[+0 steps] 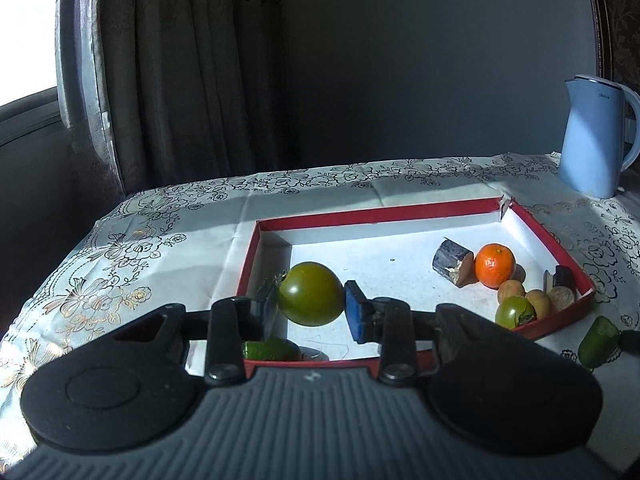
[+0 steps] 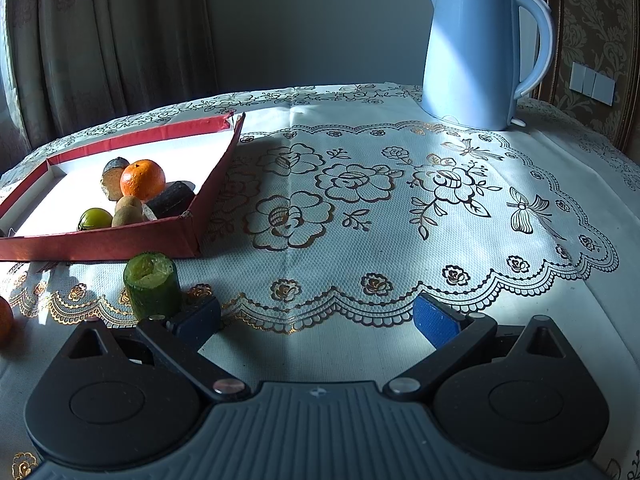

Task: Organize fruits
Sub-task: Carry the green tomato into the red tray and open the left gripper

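Surface [image 2: 360, 208] draped in white cloth, floral print in gold and black, strong sun and hard shadows. Patterned curtain [image 1: 180, 60] at back left, plain grey wall behind. Blue kettle [image 2: 472, 52] stands at far right, well apart from the red-rimmed tray [image 1: 440, 210]. Left gripper [image 1: 311, 306] closed on a large green tomato [image 1: 311, 294], held above the tray's near left part. Far right corner of tray: orange [image 1: 495, 265], small green tomato [image 1: 515, 312], brownish small fruits, dark cut pieces, bunched together. Cut green cucumber piece [image 2: 152, 286] upright on the cloth outside the tray's near wall, just beside the left finger of the right gripper [image 2: 318, 320], which is spread wide, holding nothing.
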`<state>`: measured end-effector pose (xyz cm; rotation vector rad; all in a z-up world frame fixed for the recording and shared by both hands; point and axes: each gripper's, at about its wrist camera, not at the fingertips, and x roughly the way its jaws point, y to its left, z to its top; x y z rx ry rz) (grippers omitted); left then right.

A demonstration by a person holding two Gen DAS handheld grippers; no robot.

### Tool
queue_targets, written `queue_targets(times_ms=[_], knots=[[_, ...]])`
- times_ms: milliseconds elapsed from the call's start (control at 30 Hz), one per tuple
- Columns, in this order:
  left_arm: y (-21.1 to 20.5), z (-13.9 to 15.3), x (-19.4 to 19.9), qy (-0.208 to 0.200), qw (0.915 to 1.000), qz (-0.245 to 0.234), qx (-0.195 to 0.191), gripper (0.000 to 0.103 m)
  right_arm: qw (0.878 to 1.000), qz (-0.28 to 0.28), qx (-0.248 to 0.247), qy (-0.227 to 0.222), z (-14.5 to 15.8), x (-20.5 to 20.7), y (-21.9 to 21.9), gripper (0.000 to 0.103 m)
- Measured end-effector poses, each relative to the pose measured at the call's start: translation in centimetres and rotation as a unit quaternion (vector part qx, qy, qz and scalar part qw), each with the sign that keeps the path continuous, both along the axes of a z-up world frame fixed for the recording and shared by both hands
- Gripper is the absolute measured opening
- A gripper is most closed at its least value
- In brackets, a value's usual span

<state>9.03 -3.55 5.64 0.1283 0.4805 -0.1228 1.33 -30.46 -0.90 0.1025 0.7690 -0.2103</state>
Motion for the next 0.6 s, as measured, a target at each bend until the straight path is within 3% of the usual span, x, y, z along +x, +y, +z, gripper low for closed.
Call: queue_targets(times_ms=[167, 467, 533, 600], knots=[[0.4, -1.0, 3.6, 0.026, 0.9994, 0.022, -0.006, 0.032, 1.0, 0.0, 0.001, -0.001, 0.0, 0.0, 0.0, 0.103], [0.8, -2.9, 5.2, 0.059, 0.9975, 0.034, -0.019, 0.037, 1.0, 0.0, 0.004, -0.002, 0.0, -0.1, -0.1, 0.103], [0.9, -2.7, 4.9, 0.051, 0.9977, 0.042, -0.017, 0.059, 1.0, 0.0, 0.005, -0.003, 0.0, -0.1, -0.1, 0.103], [1.0, -2.3, 4.5, 0.042, 0.9982, 0.038, -0.022, 0.071, 1.0, -0.001, 0.006, -0.003, 0.0, -0.1, -0.2, 0.103]])
